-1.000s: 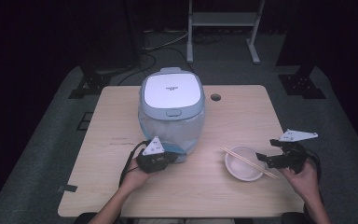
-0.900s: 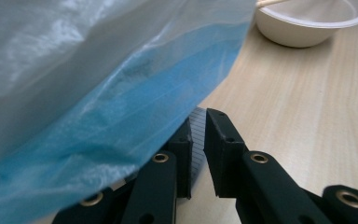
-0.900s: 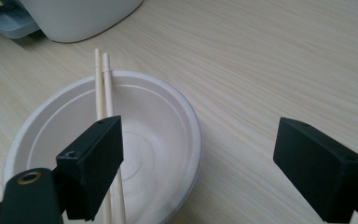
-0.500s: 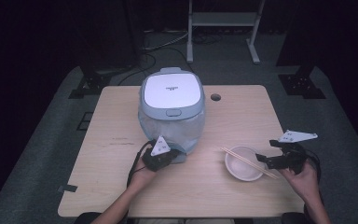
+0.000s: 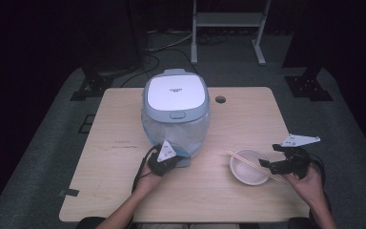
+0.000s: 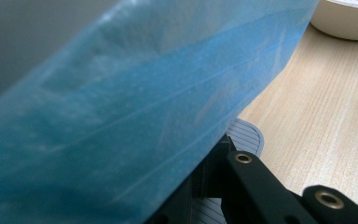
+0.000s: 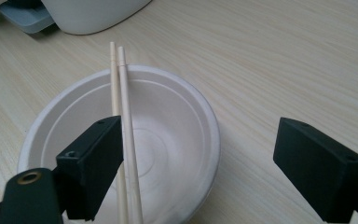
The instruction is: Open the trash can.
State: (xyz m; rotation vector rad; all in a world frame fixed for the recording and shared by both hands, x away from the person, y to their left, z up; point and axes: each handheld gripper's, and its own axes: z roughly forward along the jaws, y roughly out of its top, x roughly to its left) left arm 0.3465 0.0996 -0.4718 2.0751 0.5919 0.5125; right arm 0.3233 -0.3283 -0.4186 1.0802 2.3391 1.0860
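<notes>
- Rice cooker [image 5: 176, 112], white lid on a pale blue body, stands on the bench [image 5: 124, 191] toward the far edge, left of middle; lid down.
- Clear-bluish film [image 5: 183, 143] wraps the cooker's front wall. In the left claw view it shows as a blue sheet [image 6: 121, 116] across most of the frame.
- Left claw [image 5: 171, 160] sits at the cooker's near base, grey three-cornered plate on top, hand [image 5: 147, 181] behind it reaching in from the near edge.
- Left claw's jaws have just been closing and now stand together. The blue film lies right against them in the left claw view; probably pinched, but the contact point is hidden behind the sheet.
- White bowl [image 5: 248, 167] rests toward the near right corner, well apart from the cooker. It looks empty in the right claw view [image 7: 168, 140].
- Pair of wooden chopsticks [image 5: 248, 162] lies across the bowl's rim; in the right claw view they [image 7: 121, 93] run side by side, touching, past the inner face of one jaw.
- Right claw [image 5: 271, 167] hovers at the bowl's right side, held in the right hand [image 5: 307, 179].
- Right claw's jaws stand wide apart, nothing clamped; the chopsticks lie just inside one of them, the other jaw is over bare bench.
- Round cable hole [image 5: 220, 99] in the bench near the far edge, right of the cooker.
</notes>
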